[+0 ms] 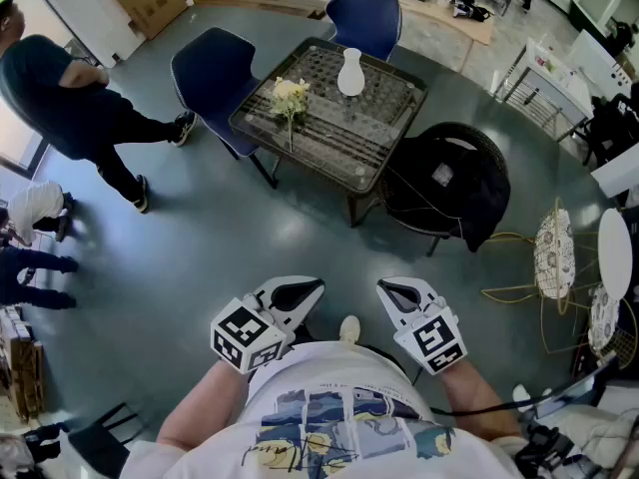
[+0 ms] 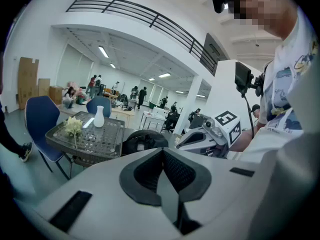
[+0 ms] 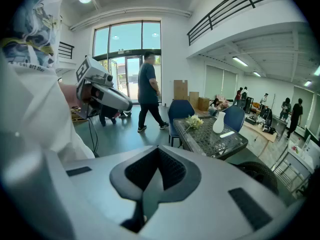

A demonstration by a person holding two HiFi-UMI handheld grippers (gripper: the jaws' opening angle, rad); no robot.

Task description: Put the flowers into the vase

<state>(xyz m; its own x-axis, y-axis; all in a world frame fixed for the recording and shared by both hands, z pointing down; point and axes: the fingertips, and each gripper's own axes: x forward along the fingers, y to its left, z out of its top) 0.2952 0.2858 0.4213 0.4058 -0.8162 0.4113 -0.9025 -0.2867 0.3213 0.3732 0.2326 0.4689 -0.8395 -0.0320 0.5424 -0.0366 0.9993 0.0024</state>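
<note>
A white vase (image 1: pixel 350 72) stands upright on the far side of a dark lattice table (image 1: pixel 344 138). A bunch of pale yellow flowers (image 1: pixel 289 98) lies to its left on the same tabletop, stems toward me. Both grippers are held close to my body, far from the table. My left gripper (image 1: pixel 312 289) is shut with nothing in it. My right gripper (image 1: pixel 387 289) also looks shut and empty. The vase (image 2: pixel 99 117) and flowers (image 2: pixel 73 126) show small in the left gripper view. In the right gripper view the vase (image 3: pixel 218 122) and flowers (image 3: pixel 194 121) are again distant.
Two blue chairs (image 1: pixel 213 71) (image 1: pixel 363 15) stand beside the table, a round black chair with a dark garment (image 1: pixel 449 183) to its right. A person in dark clothes (image 1: pixel 70 108) walks at the left. Gold wire stools (image 1: pixel 555 257) stand at the right. Grey floor lies between me and the table.
</note>
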